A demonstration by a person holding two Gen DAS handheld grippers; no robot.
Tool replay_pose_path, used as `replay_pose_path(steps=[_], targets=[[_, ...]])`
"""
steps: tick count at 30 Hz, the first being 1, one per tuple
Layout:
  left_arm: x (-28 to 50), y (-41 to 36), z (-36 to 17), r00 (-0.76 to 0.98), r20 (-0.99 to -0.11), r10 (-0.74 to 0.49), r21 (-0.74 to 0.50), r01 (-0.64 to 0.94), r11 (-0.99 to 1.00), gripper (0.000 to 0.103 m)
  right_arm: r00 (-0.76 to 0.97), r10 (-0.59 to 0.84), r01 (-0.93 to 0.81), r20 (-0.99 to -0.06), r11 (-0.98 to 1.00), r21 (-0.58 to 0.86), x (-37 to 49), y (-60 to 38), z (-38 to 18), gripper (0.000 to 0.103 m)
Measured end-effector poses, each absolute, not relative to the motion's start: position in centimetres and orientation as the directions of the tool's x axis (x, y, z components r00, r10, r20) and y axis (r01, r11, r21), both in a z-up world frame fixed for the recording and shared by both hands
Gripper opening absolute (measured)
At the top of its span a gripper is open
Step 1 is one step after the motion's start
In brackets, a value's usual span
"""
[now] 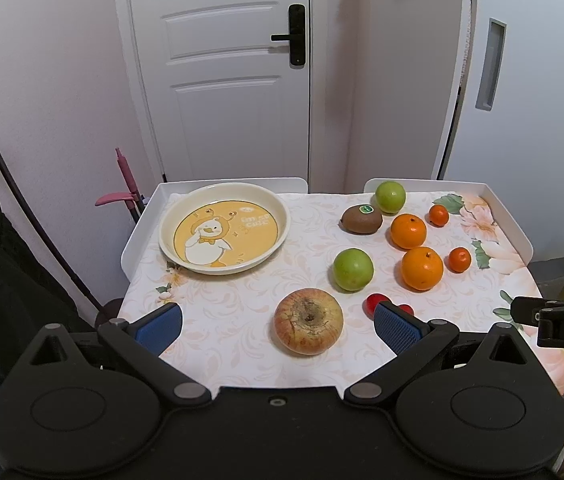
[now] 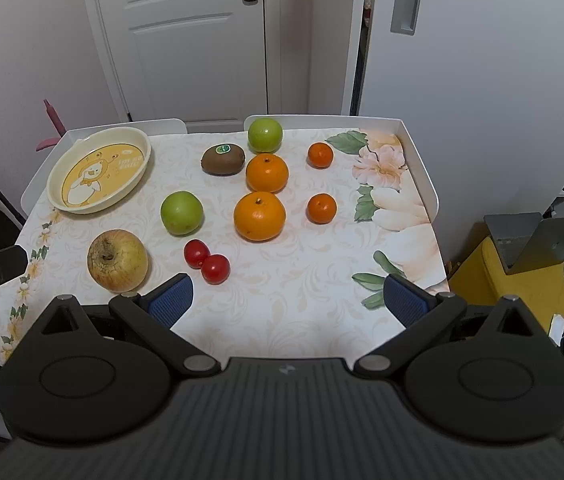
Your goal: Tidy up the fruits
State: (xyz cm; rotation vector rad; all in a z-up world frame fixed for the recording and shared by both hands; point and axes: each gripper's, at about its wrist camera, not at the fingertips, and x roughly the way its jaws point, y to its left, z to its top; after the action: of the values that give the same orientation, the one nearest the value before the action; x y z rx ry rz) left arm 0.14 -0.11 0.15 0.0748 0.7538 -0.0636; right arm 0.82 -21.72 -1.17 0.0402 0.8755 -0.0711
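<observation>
Left wrist view: bench (image 1: 242, 292) with floral cloth and raised white rim, white door (image 1: 222, 72) behind it. Plate (image 1: 224, 228) with a duck print sits far left on the bench, nothing in it. Left claw (image 1: 278, 324) spread wide, blue pads apart, holding nothing, low over the near edge. Yellowish apple (image 1: 308, 321) lies between its fingers but not touched, stem end up. Right claw (image 2: 288, 300) also spread, nothing gripped, over the near right part of the bench.

Fruits all on the cloth, right of the plate, none in it. Two oranges: near orange (image 2: 259, 216) and far orange (image 2: 267, 173) just beside each other. Near green apple (image 2: 181, 213) left of the near orange; far green apple (image 2: 265, 135) at the back rim, close behind the far orange. Kiwi (image 2: 223, 160) with a green sticker, left of the far orange. Two small tangerines well right of the oranges: near tangerine (image 2: 321, 208), far tangerine (image 2: 320, 155). Two cherry tomatoes (image 2: 207, 261) touching, just ahead of the right claw's left finger, right of the yellowish apple.
</observation>
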Motion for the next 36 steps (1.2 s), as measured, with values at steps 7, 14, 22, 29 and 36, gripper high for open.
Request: replay_pose_path(steps=[7,14,22,29,36], targets=[[0.2,-0.1,0.2,0.724,-0.689,-0.029,0.046,0.084,0.995,0.103,0.639,-0.048,0.083,-0.768,0.997,0.007,0.8,-21.8,-1.0,0.103],[0.8,0.2,-0.1,0.721,-0.693,-0.021,0.052,0.08,0.995,0.103,0.645,-0.038,0.076,-0.763,0.997,0.015,1.1,-22.0,-1.1,0.103],[1.4,0.3,-2.1,0.747,-0.665,-0.015,0.08,0.091,0.993,0.103,0.658,0.018,0.012,-0.752,0.999,0.034,1.6,-22.1,-3.4,0.103],[3.0,-0.6,-6.7,0.757,-0.652,-0.051,0.121,0.17,0.978,0.103,0.651,0.077,-0.089,-0.755,0.996,0.025,3.1,-22.3,-8.1,0.103],[5.3,-1.1,-11.1,0.74,-0.663,-0.109,0.108,0.239,0.965,0.103,0.652,0.138,-0.195,-0.745,0.981,0.011,4.9,-22.0,-12.4,0.103]])
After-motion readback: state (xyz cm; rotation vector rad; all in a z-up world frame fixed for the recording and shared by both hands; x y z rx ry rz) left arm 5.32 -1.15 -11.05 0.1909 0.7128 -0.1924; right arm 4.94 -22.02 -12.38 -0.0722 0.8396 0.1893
